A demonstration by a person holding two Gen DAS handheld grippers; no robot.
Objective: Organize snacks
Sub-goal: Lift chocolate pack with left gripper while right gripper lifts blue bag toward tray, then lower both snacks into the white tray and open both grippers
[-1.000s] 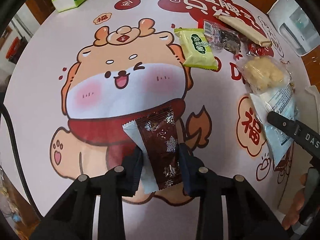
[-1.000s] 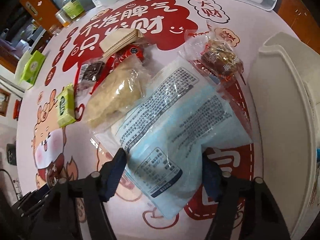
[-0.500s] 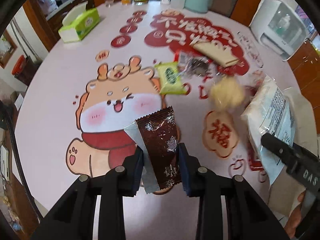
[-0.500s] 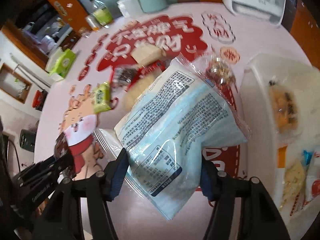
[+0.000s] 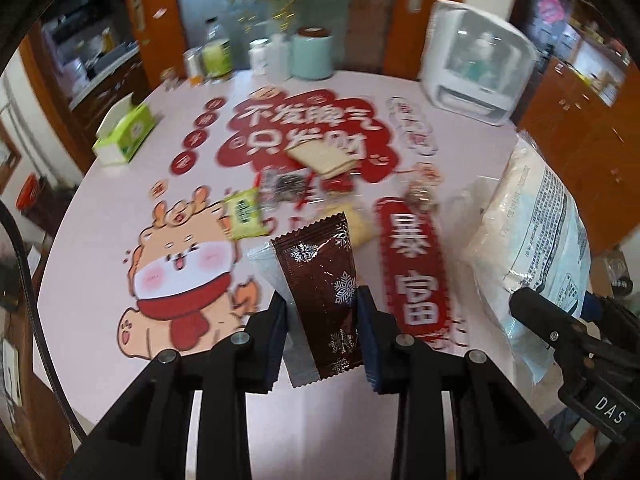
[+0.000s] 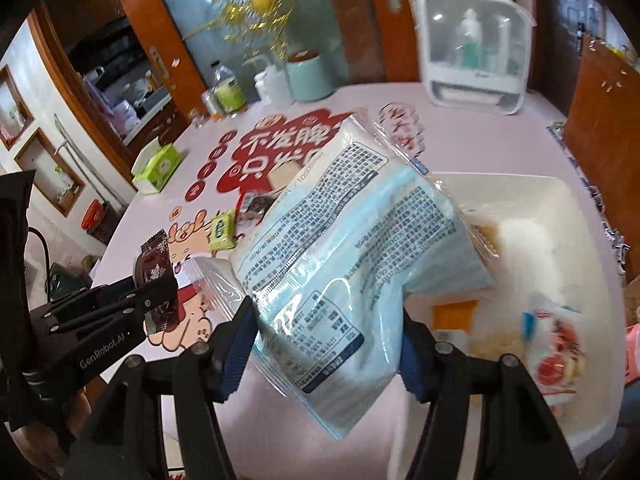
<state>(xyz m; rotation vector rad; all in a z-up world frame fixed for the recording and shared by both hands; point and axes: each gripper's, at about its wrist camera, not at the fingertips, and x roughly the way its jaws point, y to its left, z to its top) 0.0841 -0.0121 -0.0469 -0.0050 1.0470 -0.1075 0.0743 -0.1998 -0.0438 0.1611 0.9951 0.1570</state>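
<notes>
Both packets are now clear of the round table (image 5: 100, 184) with its pale pink printed cover; a second ago each was low over the cloth, and the view has since widened to take in the far wall. The left tongs (image 5: 322, 322) stay clamped narrowly on a dark brown foil sachet printed with white snowflakes (image 5: 320, 276), its silver back showing at the left edge. The right tongs (image 6: 326, 350) stand fairly wide, pressing both sides of a large pale blue plastic bag with a clear sealed border (image 6: 352, 248). Their jaws have just eased slightly closer on the bag. It hangs at the near-left edge of the white plastic storage bin (image 6: 568, 216), in which several wrapped snacks already lie. Judged from this, two snacks are in transit to the bin while others wait on the table: a green-and-yellow wrapped biscuit (image 5: 244, 214), a beige wafer pack (image 5: 320, 156) and a few clear-wrapped pieces, blurred.

Legible writing: "DAS" on the right tongs' body in the left view, "GenRobot.AI" on the left tongs' body in the right view. The cloth carries large white Chinese characters on red, including 暴富. The blue bag's panel of small print is too fine to read.
</notes>
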